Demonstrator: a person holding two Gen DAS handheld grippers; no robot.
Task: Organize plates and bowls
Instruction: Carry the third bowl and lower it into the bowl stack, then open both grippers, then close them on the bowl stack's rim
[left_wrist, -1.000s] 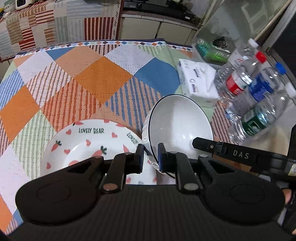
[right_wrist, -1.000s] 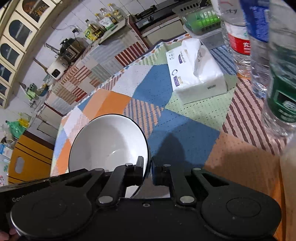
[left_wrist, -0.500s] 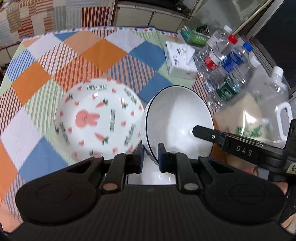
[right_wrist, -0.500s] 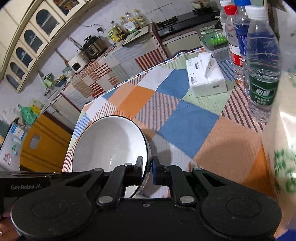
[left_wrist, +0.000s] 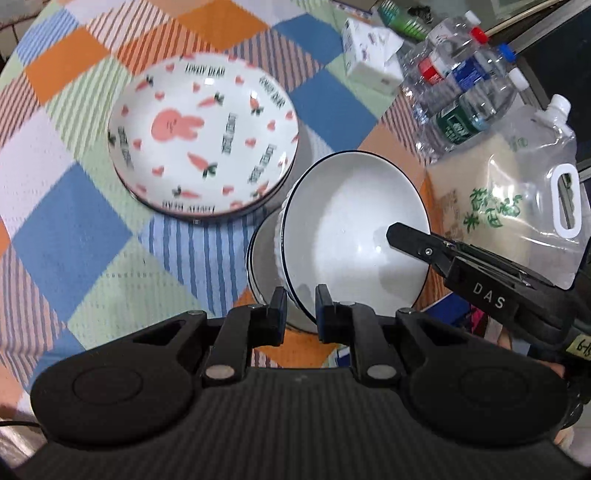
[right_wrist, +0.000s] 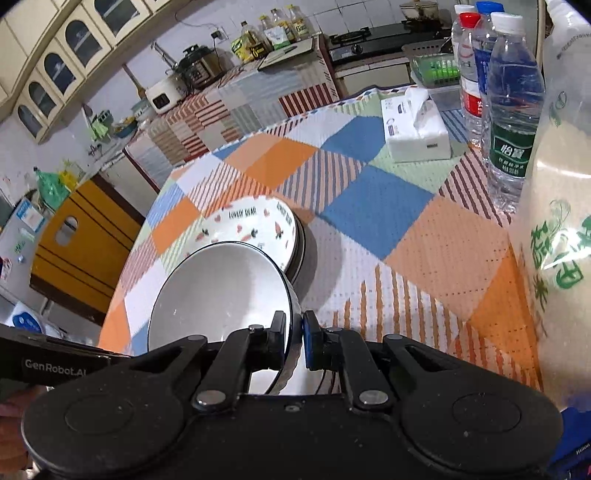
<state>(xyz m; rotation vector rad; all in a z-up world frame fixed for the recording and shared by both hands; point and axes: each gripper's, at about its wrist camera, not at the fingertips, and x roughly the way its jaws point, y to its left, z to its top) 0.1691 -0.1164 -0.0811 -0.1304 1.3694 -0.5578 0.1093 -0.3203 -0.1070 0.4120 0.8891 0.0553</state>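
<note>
Left gripper (left_wrist: 300, 308) pinches the near rim of the white bowl (left_wrist: 354, 229); right gripper (right_wrist: 293, 338) pinches the opposite rim. The bowl hangs tilted above the tablecloth (left_wrist: 110, 258), beside the stacked rabbit plate (left_wrist: 203, 136). Risk: thin rim grips on glazed ceramic; uneven hand motion could twist the bowl free onto the plates.

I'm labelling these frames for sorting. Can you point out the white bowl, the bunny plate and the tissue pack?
white bowl (left_wrist: 354, 221), left wrist view, on its bare inner wall.
bunny plate (left_wrist: 177, 123), left wrist view, on the pink bunny at its centre.
tissue pack (right_wrist: 417, 138), right wrist view, on its white front side.
</note>
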